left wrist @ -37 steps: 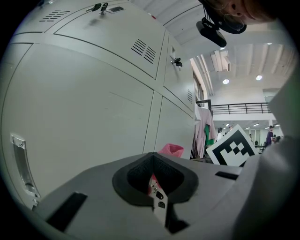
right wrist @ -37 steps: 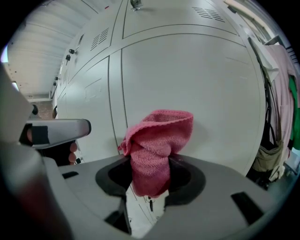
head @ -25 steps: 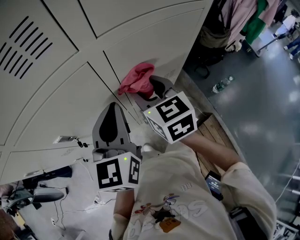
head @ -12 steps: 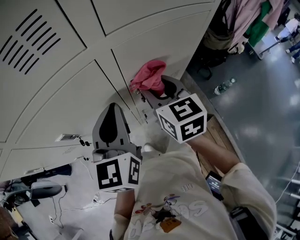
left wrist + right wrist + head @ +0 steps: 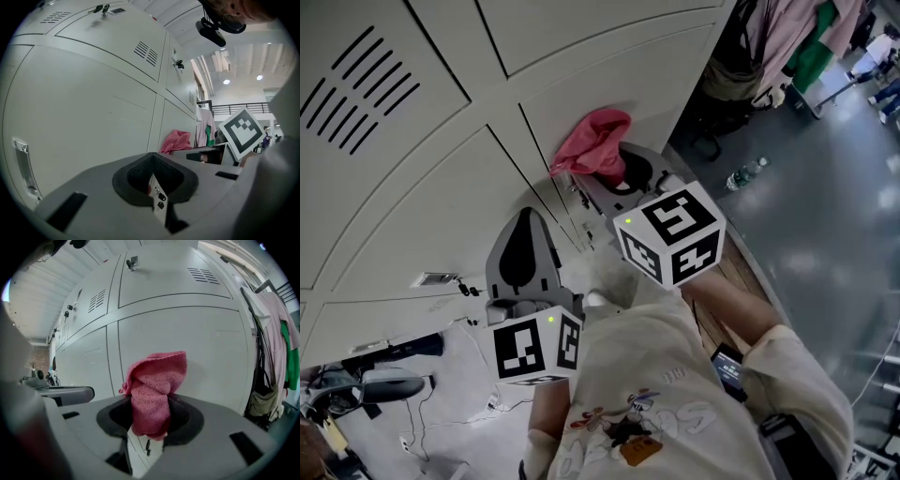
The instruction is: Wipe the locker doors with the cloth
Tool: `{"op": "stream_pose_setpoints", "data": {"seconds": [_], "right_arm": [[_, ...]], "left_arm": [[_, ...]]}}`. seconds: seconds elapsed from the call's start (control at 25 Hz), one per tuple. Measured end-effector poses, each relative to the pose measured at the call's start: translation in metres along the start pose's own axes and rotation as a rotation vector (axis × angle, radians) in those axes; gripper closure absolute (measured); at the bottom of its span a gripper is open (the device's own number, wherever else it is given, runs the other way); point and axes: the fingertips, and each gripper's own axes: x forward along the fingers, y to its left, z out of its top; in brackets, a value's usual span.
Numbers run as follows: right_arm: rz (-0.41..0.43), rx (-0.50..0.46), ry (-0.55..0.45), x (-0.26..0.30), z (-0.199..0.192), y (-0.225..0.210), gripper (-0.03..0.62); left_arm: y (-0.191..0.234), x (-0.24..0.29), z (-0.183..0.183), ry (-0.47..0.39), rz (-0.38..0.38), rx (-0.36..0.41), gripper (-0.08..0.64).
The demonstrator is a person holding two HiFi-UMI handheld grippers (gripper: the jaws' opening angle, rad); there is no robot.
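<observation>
A pink cloth (image 5: 594, 141) is bunched in my right gripper (image 5: 617, 176), which is shut on it. In the right gripper view the cloth (image 5: 154, 385) sticks up out of the right gripper (image 5: 150, 414), in front of a pale grey locker door (image 5: 187, 338). The cloth's tip looks pressed to the door (image 5: 609, 84), just right of a door seam. My left gripper (image 5: 522, 251) hangs lower and to the left, shut and holding nothing, close to the lower door (image 5: 422, 216). In the left gripper view the left gripper (image 5: 154, 187) is bare, with the cloth (image 5: 177, 141) seen beyond it.
Vent slots (image 5: 358, 89) mark the upper-left door, and keys (image 5: 132, 262) hang in locks above. Clothes (image 5: 792, 37) hang on a rack at the right. A water bottle (image 5: 745, 172) lies on the grey floor. Cables (image 5: 441, 412) trail at lower left.
My right gripper has moved the cloth a little up and to the right along the locker door. The left gripper has stayed where it was.
</observation>
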Motion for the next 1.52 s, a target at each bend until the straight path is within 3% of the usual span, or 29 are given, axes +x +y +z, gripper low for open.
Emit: {"op": "stream_pose_setpoints", "data": {"seconds": [0.76,1.52], "right_arm": [[0.104,0.011,-0.075,-0.004,0.047,0.029,0.431],[0.137,-0.001,-0.165,-0.018,0.097,0.041,0.431]], "left_arm": [[-0.006,0.000,0.006,-0.009,-0.004,0.008,0.554],[-0.007,-0.008,0.014,-0.033,0.002,0.010,0.554]]}}
